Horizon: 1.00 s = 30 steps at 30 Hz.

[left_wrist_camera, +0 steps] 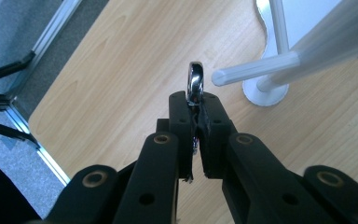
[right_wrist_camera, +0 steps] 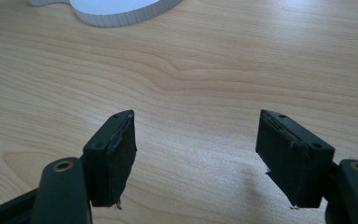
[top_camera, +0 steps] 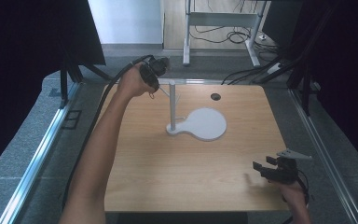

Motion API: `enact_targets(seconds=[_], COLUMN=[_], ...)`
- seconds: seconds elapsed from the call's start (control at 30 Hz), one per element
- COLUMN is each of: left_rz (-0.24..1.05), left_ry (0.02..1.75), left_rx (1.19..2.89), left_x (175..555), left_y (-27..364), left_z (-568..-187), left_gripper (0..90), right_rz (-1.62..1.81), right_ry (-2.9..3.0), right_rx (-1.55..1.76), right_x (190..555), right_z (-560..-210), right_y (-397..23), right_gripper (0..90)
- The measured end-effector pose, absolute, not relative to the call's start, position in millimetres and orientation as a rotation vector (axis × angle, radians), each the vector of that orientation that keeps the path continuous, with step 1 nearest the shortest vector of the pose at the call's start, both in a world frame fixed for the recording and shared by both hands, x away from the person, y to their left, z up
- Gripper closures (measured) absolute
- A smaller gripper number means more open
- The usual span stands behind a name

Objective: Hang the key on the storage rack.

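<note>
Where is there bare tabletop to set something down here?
Bare wood runs along the table near edge, from the white stand base to the right gripper, and right of the base. It is tight at the far left, where the left gripper holds a ring beside the stand's peg.

A lab: black curtains [top_camera: 23, 37], floor cables [top_camera: 242, 74] (test rig)

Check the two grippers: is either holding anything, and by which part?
The left gripper is shut on a shiny metal ring, pinched by its lower edge, the loop standing above the pads. The right gripper is open and holds nothing.
</note>
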<state>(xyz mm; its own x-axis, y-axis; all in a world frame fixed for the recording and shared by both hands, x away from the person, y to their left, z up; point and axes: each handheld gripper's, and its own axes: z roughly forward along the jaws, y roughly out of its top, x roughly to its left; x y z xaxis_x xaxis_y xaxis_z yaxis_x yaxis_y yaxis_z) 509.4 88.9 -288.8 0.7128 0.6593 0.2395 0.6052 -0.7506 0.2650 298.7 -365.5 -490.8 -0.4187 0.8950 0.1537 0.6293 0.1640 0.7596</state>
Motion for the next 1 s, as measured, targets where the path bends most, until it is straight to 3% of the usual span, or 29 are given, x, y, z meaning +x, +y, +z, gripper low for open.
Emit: enact_targets(seconds=[1.0], left_rz=[0.569], left_ry=[0.969], left_rx=[2.797], left_x=[490], left_y=[65], left_z=[-293], left_gripper=[85.5], right_rz=[1.122], right_ry=[2.126], right_rx=[1.454], right_x=[299], right_z=[-490], right_y=[-365], right_gripper=[29.1])
